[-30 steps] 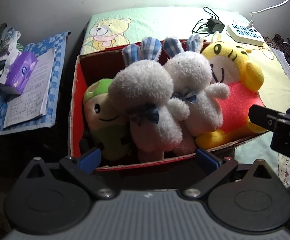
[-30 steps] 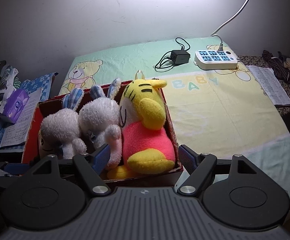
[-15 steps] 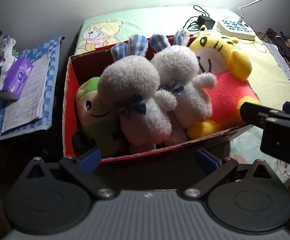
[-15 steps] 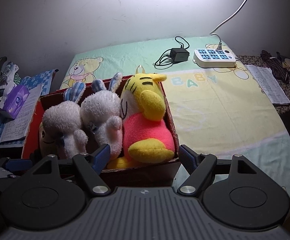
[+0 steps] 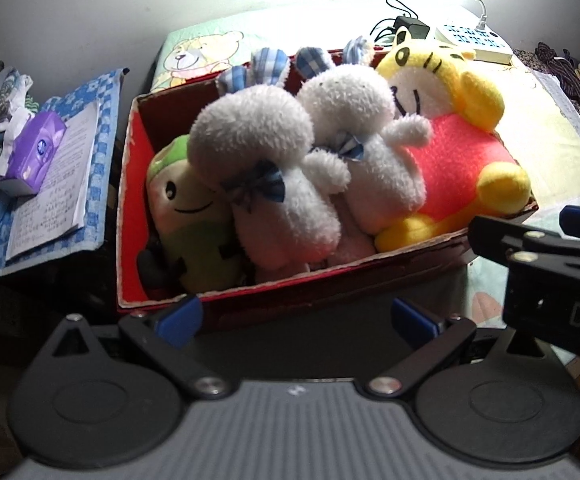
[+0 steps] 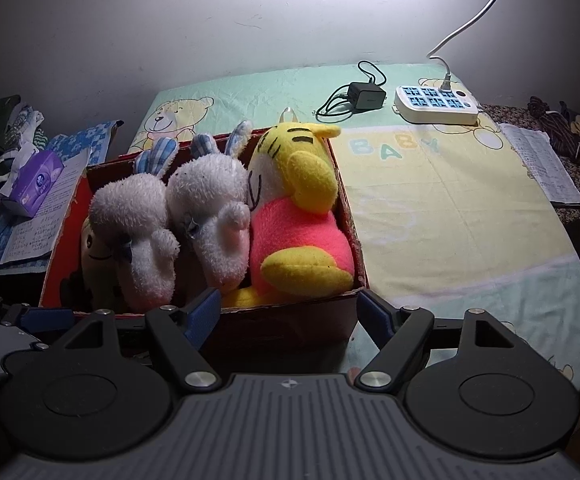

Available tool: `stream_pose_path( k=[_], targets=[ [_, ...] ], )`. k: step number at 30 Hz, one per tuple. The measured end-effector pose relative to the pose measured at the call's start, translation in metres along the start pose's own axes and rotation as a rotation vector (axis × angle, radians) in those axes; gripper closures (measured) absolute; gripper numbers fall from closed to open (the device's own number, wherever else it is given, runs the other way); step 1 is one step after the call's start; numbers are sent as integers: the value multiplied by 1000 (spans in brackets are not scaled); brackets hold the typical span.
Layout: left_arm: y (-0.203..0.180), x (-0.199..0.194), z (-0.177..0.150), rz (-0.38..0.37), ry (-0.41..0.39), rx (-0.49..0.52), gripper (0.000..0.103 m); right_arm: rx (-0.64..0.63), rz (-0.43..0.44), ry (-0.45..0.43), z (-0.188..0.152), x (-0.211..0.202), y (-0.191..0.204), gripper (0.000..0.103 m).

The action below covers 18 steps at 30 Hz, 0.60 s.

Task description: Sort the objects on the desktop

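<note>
Left wrist view: left gripper (image 5: 296, 314) at 6 o'clock, jaws spread wide, nothing between them; blue fingertips (image 5: 177, 314) sit just at the near wall of the red box (image 5: 129, 184). Box fills centre of frame, packed w/ soft toys. Green toy (image 5: 187, 216) at 9 o'clock inside box, smiling face showing. Two white rabbits side by side in the middle: left rabbit (image 5: 265, 168) w/ blue bow, right rabbit (image 5: 364, 140) leaning on the yellow tiger (image 5: 450, 120) at 2 o'clock. Tiger has a red body, feet near the box's front-right corner. Right gripper (image 5: 538, 236) enters from 3 o'clock, close to that corner; can't tell contact. Purple tissue pack (image 5: 35, 152) on an open notebook (image 5: 57, 184) at 9 o'clock, outside box. Power strip (image 5: 474, 42) and charger (image 5: 410, 26) at 1 o'clock.

Right wrist view: right gripper (image 6: 290, 312) at 6 o'clock, jaws wide apart, empty, straddling the box's (image 6: 290, 320) near-right wall. Toys lined up left to right: green toy (image 6: 93, 248) mostly hidden, left rabbit (image 6: 133, 232), right rabbit (image 6: 209, 208), tiger (image 6: 298, 208). Box sits on left edge of a baby-print cloth (image 6: 450, 200). Charger (image 6: 366, 94) and power strip (image 6: 436, 104) at 1 o'clock, just apart. Papers (image 6: 542, 164) at 3 o'clock. Tissue pack (image 6: 33, 182) at 9 o'clock. Part of left gripper (image 6: 17, 320) at 8 o'clock.
</note>
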State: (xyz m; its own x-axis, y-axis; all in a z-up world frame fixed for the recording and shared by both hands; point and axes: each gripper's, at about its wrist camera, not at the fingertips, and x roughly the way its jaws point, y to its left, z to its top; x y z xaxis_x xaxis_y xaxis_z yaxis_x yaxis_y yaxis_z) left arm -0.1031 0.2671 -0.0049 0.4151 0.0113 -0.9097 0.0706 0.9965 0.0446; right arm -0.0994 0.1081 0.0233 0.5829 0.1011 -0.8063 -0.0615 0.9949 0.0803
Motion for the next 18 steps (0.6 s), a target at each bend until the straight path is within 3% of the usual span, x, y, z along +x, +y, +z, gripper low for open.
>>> stream_pose_path(
  k=[18],
  targets=[
    [3, 6, -8, 32, 10, -51, 2, -29, 44, 30, -4, 9, 0, 26]
  ],
)
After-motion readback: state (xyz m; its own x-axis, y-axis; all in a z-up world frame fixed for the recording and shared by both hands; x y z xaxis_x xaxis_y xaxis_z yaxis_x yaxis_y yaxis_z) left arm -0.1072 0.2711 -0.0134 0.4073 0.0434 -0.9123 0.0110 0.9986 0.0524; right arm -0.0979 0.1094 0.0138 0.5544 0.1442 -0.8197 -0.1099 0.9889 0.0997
